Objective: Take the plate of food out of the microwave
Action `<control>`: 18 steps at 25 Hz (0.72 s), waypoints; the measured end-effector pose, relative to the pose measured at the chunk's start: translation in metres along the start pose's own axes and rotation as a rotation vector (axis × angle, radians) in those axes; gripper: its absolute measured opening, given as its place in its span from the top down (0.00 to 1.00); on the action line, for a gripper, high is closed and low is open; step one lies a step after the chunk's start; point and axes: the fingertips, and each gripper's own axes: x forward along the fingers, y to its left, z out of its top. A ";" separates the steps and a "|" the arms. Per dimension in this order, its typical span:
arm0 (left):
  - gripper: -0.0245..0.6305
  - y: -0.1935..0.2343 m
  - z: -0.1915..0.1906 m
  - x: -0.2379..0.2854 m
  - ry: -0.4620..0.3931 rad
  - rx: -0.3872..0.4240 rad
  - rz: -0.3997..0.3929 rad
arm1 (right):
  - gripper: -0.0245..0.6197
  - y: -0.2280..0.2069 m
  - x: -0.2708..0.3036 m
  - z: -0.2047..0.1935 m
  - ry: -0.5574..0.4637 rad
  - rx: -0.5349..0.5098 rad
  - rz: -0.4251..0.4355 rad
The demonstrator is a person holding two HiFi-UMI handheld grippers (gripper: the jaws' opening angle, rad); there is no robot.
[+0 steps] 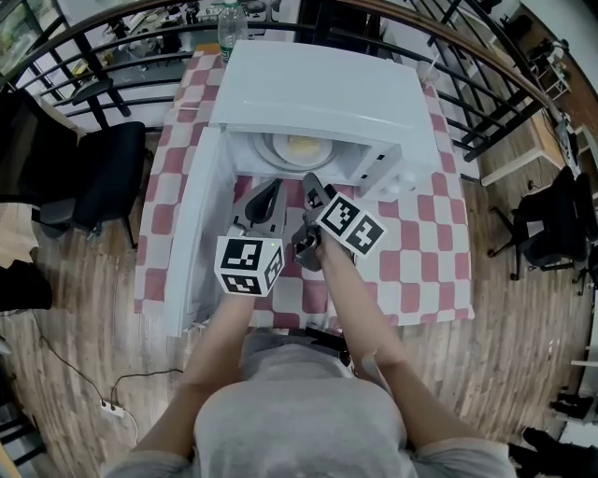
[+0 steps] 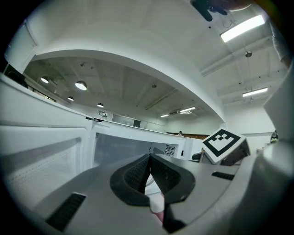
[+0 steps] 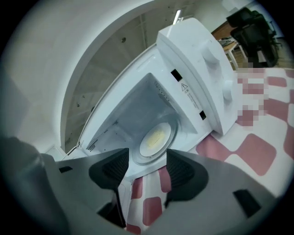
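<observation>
1. The plate (image 1: 277, 152) is sitting inside the microwave (image 1: 318, 93), on the cavity floor.
2. It is looking round and pale, with a flat yellow patch of food (image 1: 305, 145) in the middle and a wider clear ring around it.
3. The microwave door (image 1: 192, 233) is hanging wide open on the microwave's left side, and the cavity is facing the person.
4. The left gripper (image 1: 266, 198) is hovering in front of the microwave opening with its pads pressed together at the tips and nothing between them.
5. The right gripper (image 1: 313, 187) is hovering just beside it, in front of the opening. Its jaws are spread and empty, apart from the plate.
6. The head view is the only one showing the whole layout: the microwave on a red-and-white checked tablecloth (image 1: 411, 252), both marker cubes, the person's forearms, and a bottle (image 1: 231, 23) behind the microwave.
7. The right gripper view is framing the plate (image 3: 166, 130) and food (image 3: 155, 137) through the gap between its jaws. It is also showing the microwave's two knobs (image 3: 212, 55) side-on.
8. The left gripper view is looking level into the cavity wall (image 2: 119, 149) past the door's inner face, with the right gripper's marker cube (image 2: 223, 143) off to one side. The plate is showing only in the other two views.
</observation>
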 end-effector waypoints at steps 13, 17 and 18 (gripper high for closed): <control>0.96 0.011 -0.010 0.011 0.039 0.010 0.011 | 0.48 -0.041 0.050 -0.010 0.031 0.336 -0.105; 0.96 0.015 -0.012 0.014 0.048 0.010 0.011 | 0.45 -0.052 0.063 -0.016 0.029 0.433 -0.136; 0.96 0.015 -0.012 0.014 0.051 0.009 0.010 | 0.45 -0.054 0.066 -0.018 0.031 0.453 -0.142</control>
